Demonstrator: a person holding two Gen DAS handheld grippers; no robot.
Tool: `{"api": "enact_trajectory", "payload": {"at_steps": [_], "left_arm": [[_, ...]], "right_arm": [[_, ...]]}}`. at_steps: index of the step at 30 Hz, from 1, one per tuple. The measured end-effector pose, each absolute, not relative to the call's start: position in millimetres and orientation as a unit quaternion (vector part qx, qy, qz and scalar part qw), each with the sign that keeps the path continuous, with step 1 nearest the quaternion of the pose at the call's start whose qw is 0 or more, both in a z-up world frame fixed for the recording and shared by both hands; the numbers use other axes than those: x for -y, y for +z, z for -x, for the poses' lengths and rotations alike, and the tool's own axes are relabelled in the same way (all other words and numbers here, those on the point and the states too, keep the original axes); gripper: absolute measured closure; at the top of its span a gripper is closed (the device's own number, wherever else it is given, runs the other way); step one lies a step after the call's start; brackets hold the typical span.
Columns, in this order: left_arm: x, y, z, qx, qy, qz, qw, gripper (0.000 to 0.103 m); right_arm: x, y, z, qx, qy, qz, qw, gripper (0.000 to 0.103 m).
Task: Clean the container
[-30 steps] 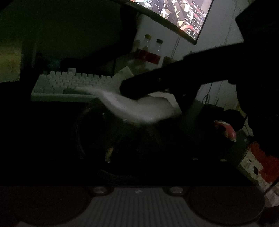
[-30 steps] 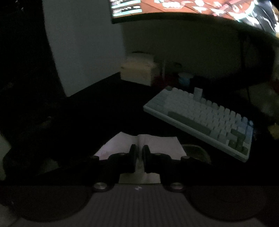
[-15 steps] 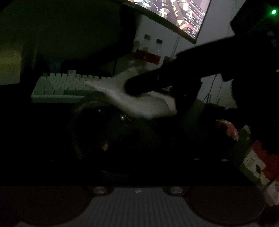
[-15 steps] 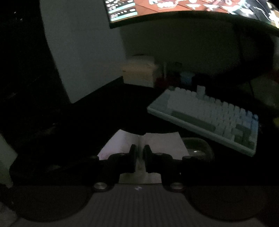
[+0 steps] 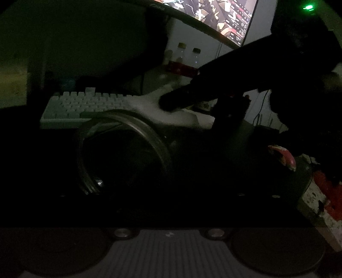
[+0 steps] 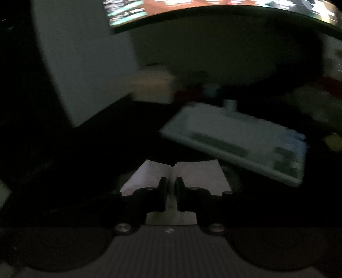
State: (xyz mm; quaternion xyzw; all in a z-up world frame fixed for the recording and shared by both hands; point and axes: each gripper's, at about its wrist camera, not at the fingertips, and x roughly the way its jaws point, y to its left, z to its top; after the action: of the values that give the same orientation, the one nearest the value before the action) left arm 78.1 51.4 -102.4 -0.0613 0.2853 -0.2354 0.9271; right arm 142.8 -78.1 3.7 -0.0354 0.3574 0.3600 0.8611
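While the room is very dark, the left wrist view shows the container [image 5: 124,149], a round vessel with a thick ridged rim, tipped so that its mouth faces the camera, just in front of the pale keyboard [image 5: 85,107]. Its lower part sinks into shadow where the left gripper's fingers would be, so I cannot tell whether the left gripper is open or closed, or whether it touches the container at all. From the right of that view the right gripper [image 5: 171,103] reaches in as a black silhouette, its tip on a white cloth [image 5: 171,115] (it may be paper) that lies at the container's upper right edge. The right wrist view gives what the other hides: the right gripper [image 6: 170,188] has its two black fingers [image 6: 162,192] drawn close together with the white cloth [image 6: 192,175] pinched between them, the sheet fanning out to either side beyond the tips. The container itself is not clearly seen here. That view is blurred, with the keyboard [image 6: 235,139] smeared across the dark tabletop [image 6: 106,139] and a lit curved monitor [image 6: 213,8] overhead. Only the left wrist view shows two capped bottles [image 5: 188,57] under the monitor [image 5: 224,19].
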Motion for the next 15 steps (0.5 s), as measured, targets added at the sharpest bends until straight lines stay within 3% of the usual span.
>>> {"api": "enact_trajectory", "payload": {"at_steps": [4, 5, 6, 7, 8, 11, 15], "left_arm": [[-51, -102, -78, -0.285, -0.236, 0.065, 0.927, 0.022], [-52, -102, -78, -0.281, -0.236, 0.068, 0.928, 0.041], [-55, -101, -76, -0.274, -0.236, 0.073, 0.930, 0.073], [-57, -99, -75, -0.267, -0.235, 0.078, 0.931, 0.086], [-59, -98, -73, -0.259, -0.237, 0.082, 0.933, 0.092], [-71, -95, -70, -0.230, -0.261, 0.131, 0.928, 0.097], [-79, -89, -66, -0.212, -0.310, 0.162, 0.912, 0.096]], "right_arm": [[74, 4, -140, -0.358, 0.377, 0.035, 0.853, 0.093], [76, 3, -143, -0.357, 0.362, 0.035, 0.861, 0.093], [79, 2, -145, -0.352, 0.342, 0.036, 0.870, 0.095], [84, 3, -147, -0.345, 0.330, 0.030, 0.878, 0.095], [91, 6, -147, -0.334, 0.330, 0.013, 0.883, 0.095], [109, 13, -147, -0.307, 0.326, -0.030, 0.894, 0.095], [123, 22, -139, -0.303, 0.321, -0.051, 0.896, 0.095]]}}
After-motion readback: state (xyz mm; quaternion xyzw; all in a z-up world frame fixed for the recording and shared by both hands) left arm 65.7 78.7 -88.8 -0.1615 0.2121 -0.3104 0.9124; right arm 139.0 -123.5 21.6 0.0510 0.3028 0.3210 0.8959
